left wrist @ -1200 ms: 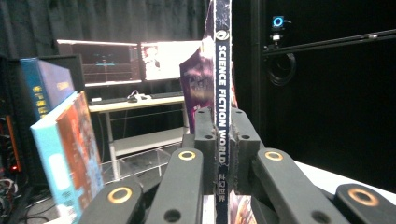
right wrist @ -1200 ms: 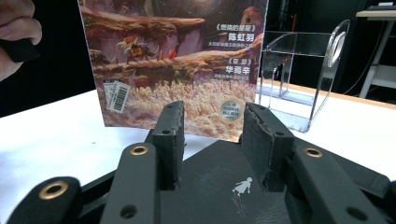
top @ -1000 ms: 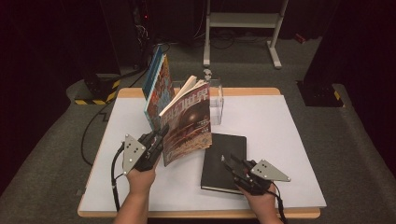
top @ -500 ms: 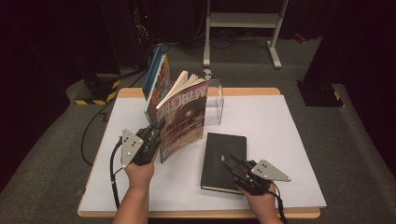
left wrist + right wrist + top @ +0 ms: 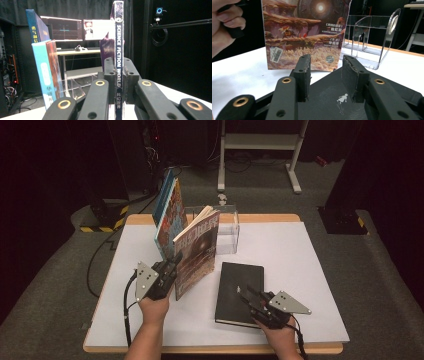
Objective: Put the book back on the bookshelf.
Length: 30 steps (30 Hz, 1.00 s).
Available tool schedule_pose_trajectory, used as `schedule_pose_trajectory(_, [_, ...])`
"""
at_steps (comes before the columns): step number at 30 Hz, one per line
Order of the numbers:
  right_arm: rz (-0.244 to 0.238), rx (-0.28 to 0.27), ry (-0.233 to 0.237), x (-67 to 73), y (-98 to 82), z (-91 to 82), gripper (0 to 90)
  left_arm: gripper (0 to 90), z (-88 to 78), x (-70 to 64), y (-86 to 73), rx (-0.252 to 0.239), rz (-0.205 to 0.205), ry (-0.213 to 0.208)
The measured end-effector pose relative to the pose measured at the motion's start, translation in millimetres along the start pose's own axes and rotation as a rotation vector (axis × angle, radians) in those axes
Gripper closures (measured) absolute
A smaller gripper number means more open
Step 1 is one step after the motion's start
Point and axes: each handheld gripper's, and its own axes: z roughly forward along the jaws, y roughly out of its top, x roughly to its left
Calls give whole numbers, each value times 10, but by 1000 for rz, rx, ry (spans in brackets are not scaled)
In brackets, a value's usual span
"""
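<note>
Left gripper (image 5: 117, 82), jaws clamped on the spine of the upright magazine (image 5: 197, 251) just before the clear rack (image 5: 222, 231); right gripper (image 5: 325, 75), jaws apart over the black notebook (image 5: 239, 290) nearer than the rack; risk: the thin spine slips and the magazine topples.

The left claw (image 5: 172, 265) is clamped shut, raised on a lifted wrist, while the right claw (image 5: 246, 295) rests low, jaws parted.
</note>
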Motion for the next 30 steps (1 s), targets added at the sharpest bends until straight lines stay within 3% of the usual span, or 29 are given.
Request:
schedule_pose_trajectory(5, [-11, 9, -10, -14, -18, 10, 587, 839, -122, 16, -6, 18, -34, -10])
schedule_pose_trajectory(11, [-19, 25, -13, -10, -49, 20, 584, 835, -251, -11, -42, 40, -25, -24])
schedule_pose_trajectory(17, [-23, 33, -13, -7, -68, 24, 580, 831, -311, 9, -29, 59, -23, -11])
schedule_pose_trajectory(22, [-21, 37, -12, -11, -76, 16, 580, 824, -330, 10, -23, 72, -6, -9])
schedule_pose_trajectory(26, [-12, 35, -10, -20, -73, 15, 580, 767, -299, 3, -22, 83, -12, -8])
schedule_pose_trajectory(30, [-11, 31, -6, -8, -67, 16, 578, 718, -179, 3, -40, 133, -1, 12])
